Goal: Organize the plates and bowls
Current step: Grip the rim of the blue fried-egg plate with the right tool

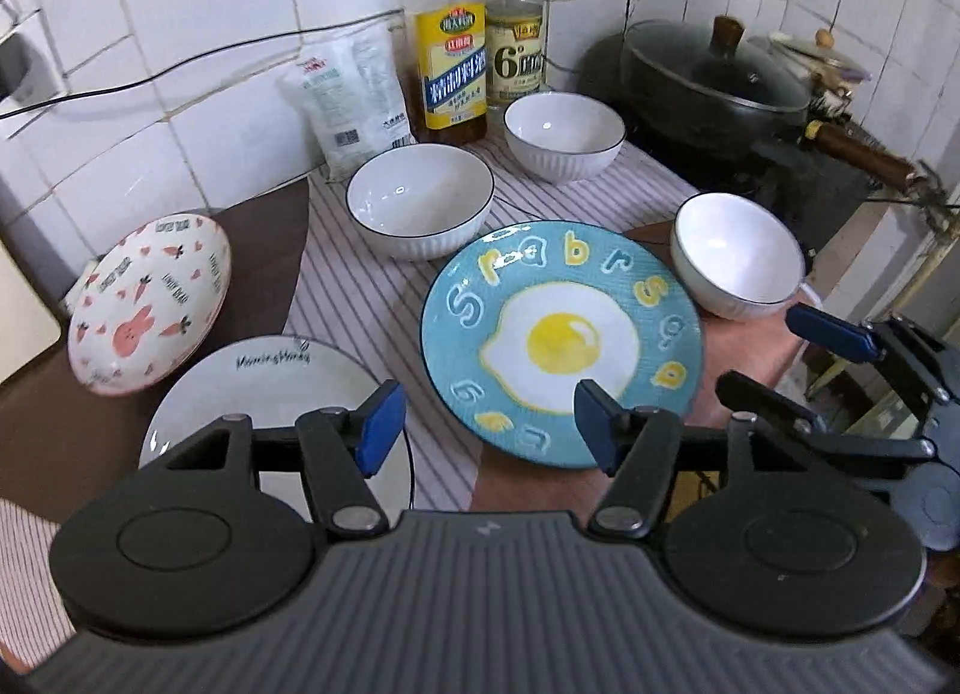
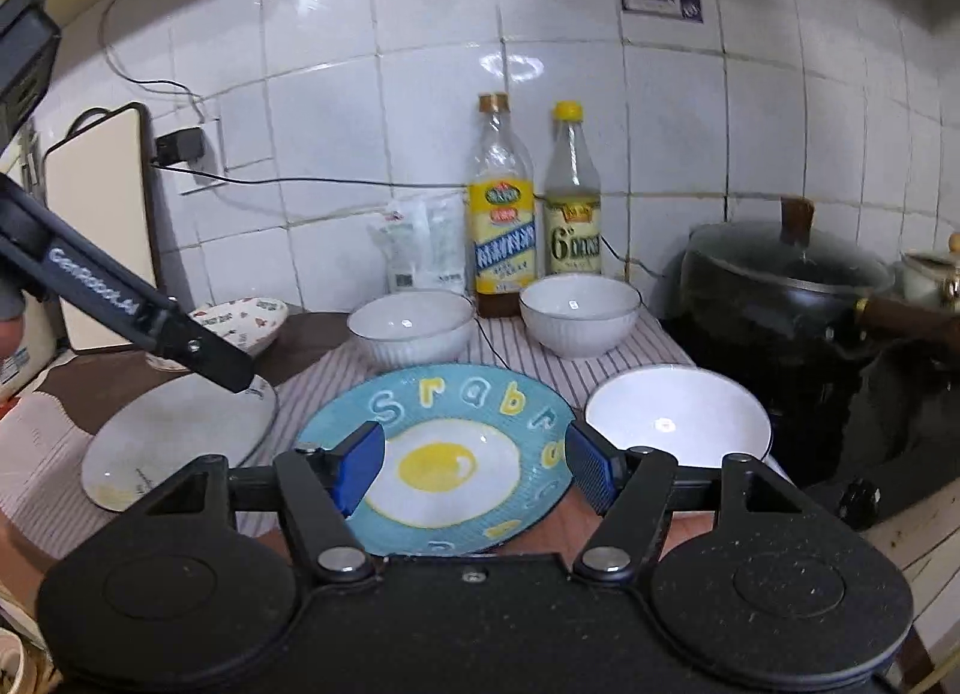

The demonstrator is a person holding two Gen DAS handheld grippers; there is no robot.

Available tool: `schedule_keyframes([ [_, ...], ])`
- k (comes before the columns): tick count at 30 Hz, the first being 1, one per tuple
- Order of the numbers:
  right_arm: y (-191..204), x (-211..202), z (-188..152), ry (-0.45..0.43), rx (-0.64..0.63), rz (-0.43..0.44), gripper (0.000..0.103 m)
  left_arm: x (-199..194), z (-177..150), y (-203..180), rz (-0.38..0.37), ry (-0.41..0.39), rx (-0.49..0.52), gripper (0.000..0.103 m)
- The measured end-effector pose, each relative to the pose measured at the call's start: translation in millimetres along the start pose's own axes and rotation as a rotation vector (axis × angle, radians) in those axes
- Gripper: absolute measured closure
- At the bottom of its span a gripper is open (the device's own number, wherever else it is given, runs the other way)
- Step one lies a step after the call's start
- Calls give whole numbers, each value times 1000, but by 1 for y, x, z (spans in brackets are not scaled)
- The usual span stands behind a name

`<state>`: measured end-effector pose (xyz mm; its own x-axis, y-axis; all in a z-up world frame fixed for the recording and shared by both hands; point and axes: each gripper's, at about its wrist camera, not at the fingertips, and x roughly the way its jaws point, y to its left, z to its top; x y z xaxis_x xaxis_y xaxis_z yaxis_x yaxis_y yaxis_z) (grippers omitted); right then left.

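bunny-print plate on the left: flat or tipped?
Tipped. The bunny-print plate leans with its far rim raised toward the tiled wall, near edge down by the white plate.

So the brown counter (image 1: 264, 250) has a purple-striped white cloth (image 1: 360, 310) over its middle. Two white ribbed bowls (image 1: 421, 200) (image 1: 564, 134) sit on the cloth. The blue fried-egg plate (image 1: 561, 343) straddles the cloth edge, with a third white bowl (image 1: 737, 265) on bare counter beside it.
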<state>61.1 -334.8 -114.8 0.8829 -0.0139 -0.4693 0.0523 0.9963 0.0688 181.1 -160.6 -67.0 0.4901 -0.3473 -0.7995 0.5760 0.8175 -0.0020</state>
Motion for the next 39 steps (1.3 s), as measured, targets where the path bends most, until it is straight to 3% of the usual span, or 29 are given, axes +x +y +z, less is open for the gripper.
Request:
schedule_keyframes([
  [4,-8,22,-11,42,25,-12,32,40,8,-2,-4,56,13,41],
  [13,-23,56,-36,100,150,14,32,113,14,16,28,71,64,42],
  [16,-21,62,-39,110,166,35,36,129,15,19,29,98,120,42],
  [19,-20,69,-40,134,186,48,43,142,15,21,32,122,162,50],
  [24,-22,78,-39,152,237,34,61,150,23,29,-44,142,125,71],
  [29,-30,80,-37,175,281,24,72,152,25,33,-62,157,90,75],
  [36,-25,83,-35,180,305,-15,73,158,30,41,-83,178,33,74],
  [39,-27,84,-32,194,343,-25,77,157,29,37,-67,175,55,74],
])
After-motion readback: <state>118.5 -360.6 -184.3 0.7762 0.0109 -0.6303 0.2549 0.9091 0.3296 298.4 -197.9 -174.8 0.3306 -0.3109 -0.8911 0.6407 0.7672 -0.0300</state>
